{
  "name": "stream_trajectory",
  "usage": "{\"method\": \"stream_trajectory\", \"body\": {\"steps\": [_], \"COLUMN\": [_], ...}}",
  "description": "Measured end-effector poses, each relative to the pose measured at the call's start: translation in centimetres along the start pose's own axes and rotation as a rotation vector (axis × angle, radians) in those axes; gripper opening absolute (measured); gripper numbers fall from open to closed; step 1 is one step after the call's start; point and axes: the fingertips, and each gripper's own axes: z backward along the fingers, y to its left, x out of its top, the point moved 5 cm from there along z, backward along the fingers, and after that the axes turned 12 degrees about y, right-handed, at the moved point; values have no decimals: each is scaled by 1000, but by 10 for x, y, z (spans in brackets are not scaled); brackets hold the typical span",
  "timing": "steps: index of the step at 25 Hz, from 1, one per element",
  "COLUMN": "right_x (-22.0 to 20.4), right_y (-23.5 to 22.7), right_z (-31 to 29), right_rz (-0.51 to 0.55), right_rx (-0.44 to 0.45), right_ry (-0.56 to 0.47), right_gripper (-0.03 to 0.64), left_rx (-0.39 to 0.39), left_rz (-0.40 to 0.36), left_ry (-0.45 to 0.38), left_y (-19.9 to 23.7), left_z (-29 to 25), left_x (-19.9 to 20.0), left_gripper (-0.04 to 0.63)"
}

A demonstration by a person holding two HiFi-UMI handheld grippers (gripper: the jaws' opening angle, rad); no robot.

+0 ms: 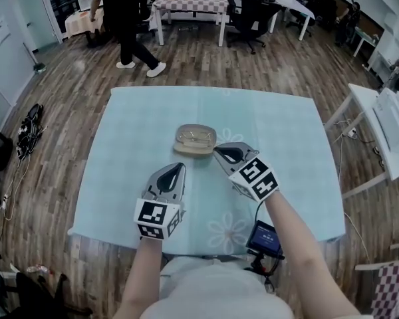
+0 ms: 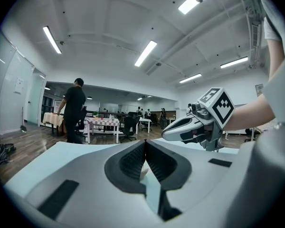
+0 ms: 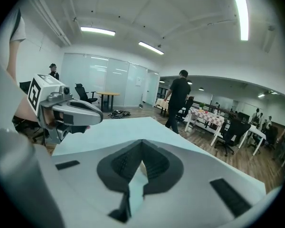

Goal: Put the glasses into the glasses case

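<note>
Just ahead of your right gripper (image 1: pixel 221 153), shut and empty like the left gripper (image 1: pixel 175 170), the glasses (image 1: pixel 196 136) sit in the open case (image 1: pixel 193 150); a nudge could spill them.

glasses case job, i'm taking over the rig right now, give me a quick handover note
left claw: shut, empty, over the table's near side.
right claw: shut, empty, close by the right edge of the glasses case.
glasses: lying inside the open case, mid-table on the blue tablecloth.
Done: glasses are in the case.
Left: the lid looks open; close it if that is wanted.
</note>
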Motion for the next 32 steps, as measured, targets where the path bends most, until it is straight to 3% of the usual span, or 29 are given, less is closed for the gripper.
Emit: {"method": "stream_trajectory", "body": {"steps": [9,16,26,32], "right_x": [17,24,19,16], "right_y": [5,12,33,42], "right_z": [58,93,115,113], "right_rz": [-145,-186,-278,-276], "right_rx": [7,-48,-79,-92], "right_ry": [-181,-290,-370,-359], "right_gripper": [6,5,5,5], "left_rx": [-6,-11,-19,-27], "left_rz": [-36,-52,-92,-98], "left_ry": [-57,-97,-153,-158], "left_y": [-21,-34,-41,-44], "left_z": [17,23,33,28], "left_x": [22,37,61,65], "left_gripper": [9,9,9,9]}}
